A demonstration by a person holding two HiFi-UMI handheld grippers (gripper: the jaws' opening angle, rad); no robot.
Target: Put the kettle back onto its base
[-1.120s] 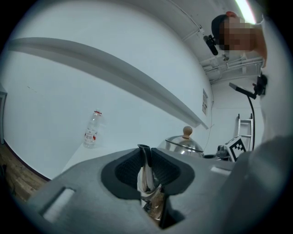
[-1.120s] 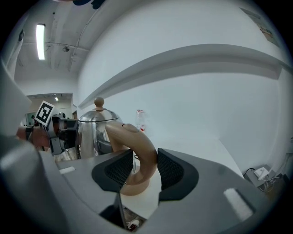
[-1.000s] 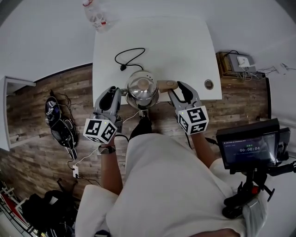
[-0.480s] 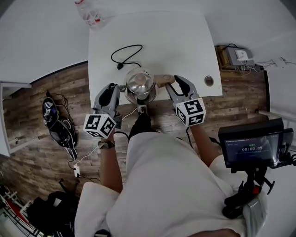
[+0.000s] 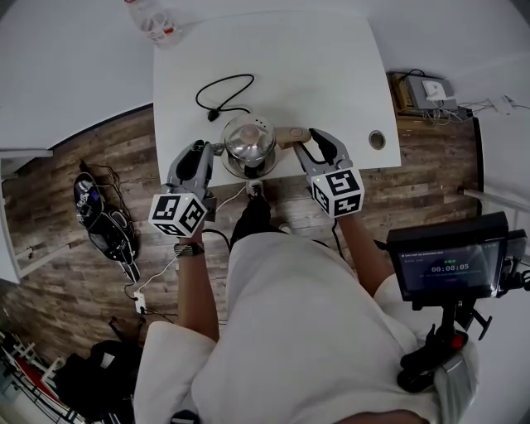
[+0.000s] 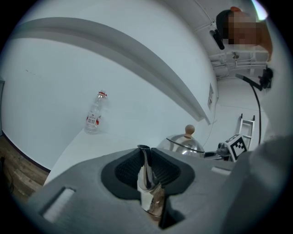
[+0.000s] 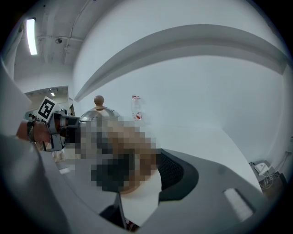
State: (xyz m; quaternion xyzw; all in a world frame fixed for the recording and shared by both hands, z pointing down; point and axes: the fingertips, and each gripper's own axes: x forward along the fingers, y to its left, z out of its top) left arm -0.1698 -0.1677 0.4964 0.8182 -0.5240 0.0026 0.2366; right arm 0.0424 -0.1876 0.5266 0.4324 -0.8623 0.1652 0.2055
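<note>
A stainless steel kettle (image 5: 248,141) with a wooden knob on its lid (image 6: 189,130) hangs over the near edge of the white table (image 5: 331,74). My left gripper (image 5: 209,156) is shut on its thin metal spout (image 6: 145,170). My right gripper (image 5: 303,146) is at the kettle's right, shut on the wooden handle (image 5: 290,135); a mosaic patch hides the handle in the right gripper view. A dark rim (image 5: 248,172) shows under the kettle's near side; I cannot tell whether it is the base. A black cord (image 5: 225,93) with its plug lies just behind the kettle.
A clear plastic bottle (image 5: 151,18) with a red label stands at the table's far left corner, also visible as the bottle (image 6: 93,119). A round grommet (image 5: 377,139) sits at the table's near right. Wooden floor, cables and a monitor (image 5: 447,261) lie around me.
Both grippers and the kettle have moved a little away from me, further over the table from its near edge. Both grips are unchanged.
</note>
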